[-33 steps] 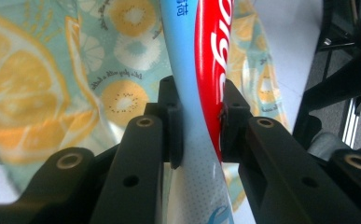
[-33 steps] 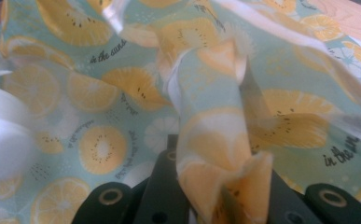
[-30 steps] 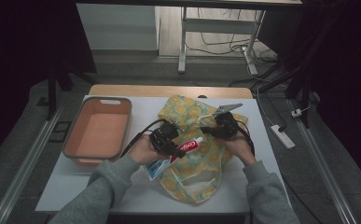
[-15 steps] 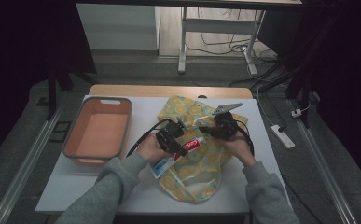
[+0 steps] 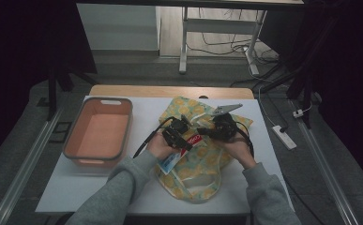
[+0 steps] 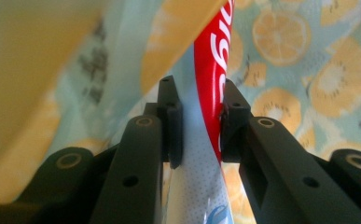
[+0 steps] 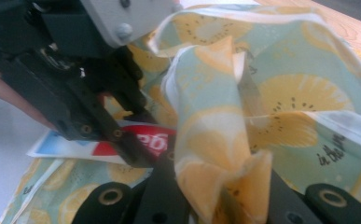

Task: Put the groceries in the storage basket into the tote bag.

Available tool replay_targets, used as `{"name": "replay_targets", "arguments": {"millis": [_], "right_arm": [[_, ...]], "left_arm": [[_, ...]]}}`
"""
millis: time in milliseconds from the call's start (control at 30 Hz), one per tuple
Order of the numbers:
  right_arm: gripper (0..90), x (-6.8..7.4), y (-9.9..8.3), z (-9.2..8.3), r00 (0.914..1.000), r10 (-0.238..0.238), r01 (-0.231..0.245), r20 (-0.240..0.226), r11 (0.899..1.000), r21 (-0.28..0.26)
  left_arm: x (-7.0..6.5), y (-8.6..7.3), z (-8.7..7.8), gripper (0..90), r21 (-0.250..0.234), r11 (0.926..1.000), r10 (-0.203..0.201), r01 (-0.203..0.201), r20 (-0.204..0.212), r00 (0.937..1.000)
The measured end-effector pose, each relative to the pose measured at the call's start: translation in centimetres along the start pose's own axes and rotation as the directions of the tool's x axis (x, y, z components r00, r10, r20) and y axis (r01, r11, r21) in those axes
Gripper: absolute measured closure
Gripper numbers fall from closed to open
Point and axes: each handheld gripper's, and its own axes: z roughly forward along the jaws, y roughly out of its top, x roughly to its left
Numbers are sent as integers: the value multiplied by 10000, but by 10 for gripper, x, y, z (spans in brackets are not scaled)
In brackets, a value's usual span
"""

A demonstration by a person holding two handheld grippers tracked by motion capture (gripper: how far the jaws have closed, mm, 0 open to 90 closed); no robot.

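The left gripper [image 5: 181, 136] clenched the red-and-white toothpaste box [image 6: 211, 93], long axis pointing toward the lemon-print fabric bag [image 5: 202, 164], whose rim the right gripper [image 7: 215, 186] pinched up.

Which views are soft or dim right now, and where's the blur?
High view: dim overall, dark surround, table evenly lit, no glare. Left gripper view: bright; the bag cloth at upper left is smeared, jaws and toothpaste tube fairly sharp. Right gripper view: soft throughout, the pinched fold of cloth near the lens most blurred, the left gripper dark against it.
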Motion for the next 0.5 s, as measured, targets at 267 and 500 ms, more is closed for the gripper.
{"name": "replay_targets", "arguments": {"millis": [267, 500], "right_arm": [[893, 0, -1, 2, 10000, 82, -82, -35, 9999, 89], [893, 0, -2, 3, 9999, 103, -102, -77, 9998, 140]], "left_arm": [[-2, 6, 5, 743, -839, 9954, -427, 457, 375, 9984], [0, 10, 16, 742, -1632, 9811, -977, 1040, 465, 9941]]}}
